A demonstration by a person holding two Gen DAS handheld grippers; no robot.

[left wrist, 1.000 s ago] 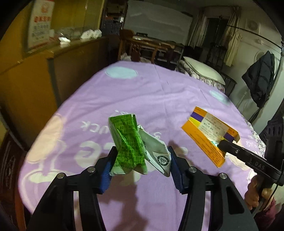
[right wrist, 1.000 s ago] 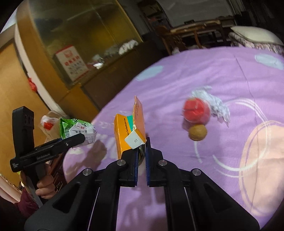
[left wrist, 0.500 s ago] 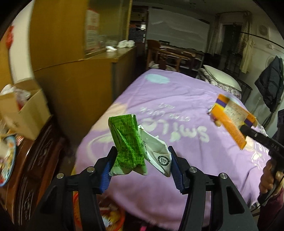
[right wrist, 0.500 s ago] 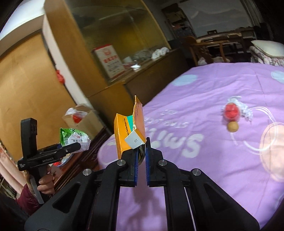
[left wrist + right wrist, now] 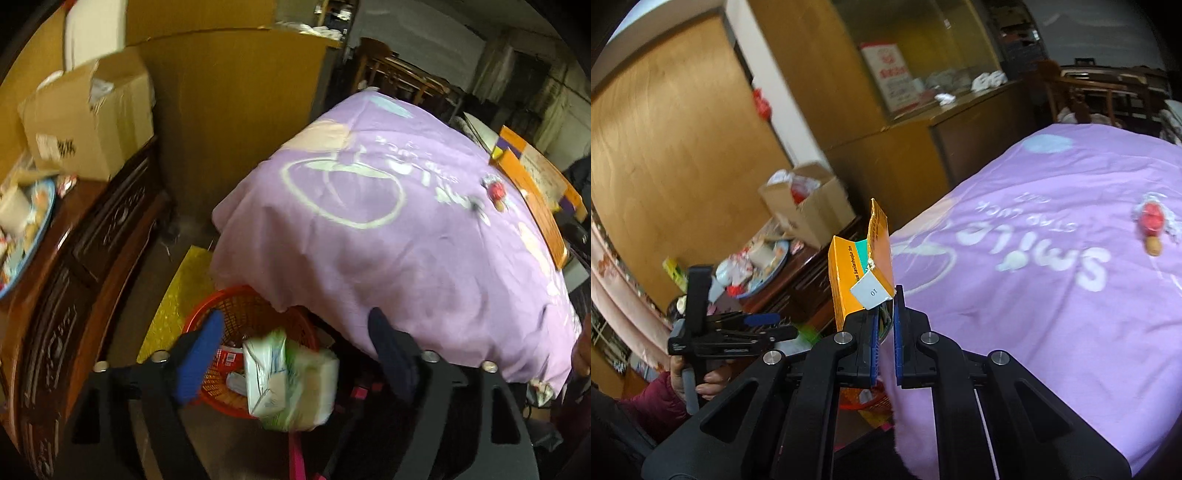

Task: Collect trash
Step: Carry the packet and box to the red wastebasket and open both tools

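A: Room dim, cluttered. Bed under a purple cover (image 5: 424, 236) with pale print; wooden cabinet (image 5: 905, 147) along the wall, cardboard box (image 5: 88, 110) on a dark carved sideboard (image 5: 74, 280). A red mesh basket (image 5: 236, 306) stands on the floor at the bed's corner.

B: Left gripper (image 5: 295, 350)?

A: Jaws have just been opening and stand wide. The crumpled green-and-white wrapper (image 5: 291, 380) sits between them, touching neither blue pad, blurred, over the basket's mouth. Cannot tell whether it already rests on the contents.

B: Basket contents?

A: Partly hidden by the wrapper and the bed cover's overhang. A red-and-white pack shows; print not legible.

B: Right gripper (image 5: 884, 332)?

A: Jaws nearly closed, pinching the lower edge of an orange carton (image 5: 857, 273), flap torn open, held upright over the bed's edge. A white tab on it reads "10". Side print runs along the carton; only fragments can be made out.

B: Other trash?

A: On the cover, well apart from both grippers: a red round item in white crinkled wrap (image 5: 1152, 218) with a small brown ball (image 5: 1154, 245) just beside it. Identity unclear.

B: Readable text?

A: Cover print reads "SMILE" upside down in the right wrist view, with smaller lettering beyond it. A red-and-white placard (image 5: 895, 79) behind the cabinet glass; characters too blurred. Left gripper's body carries small white lettering, unreadable.
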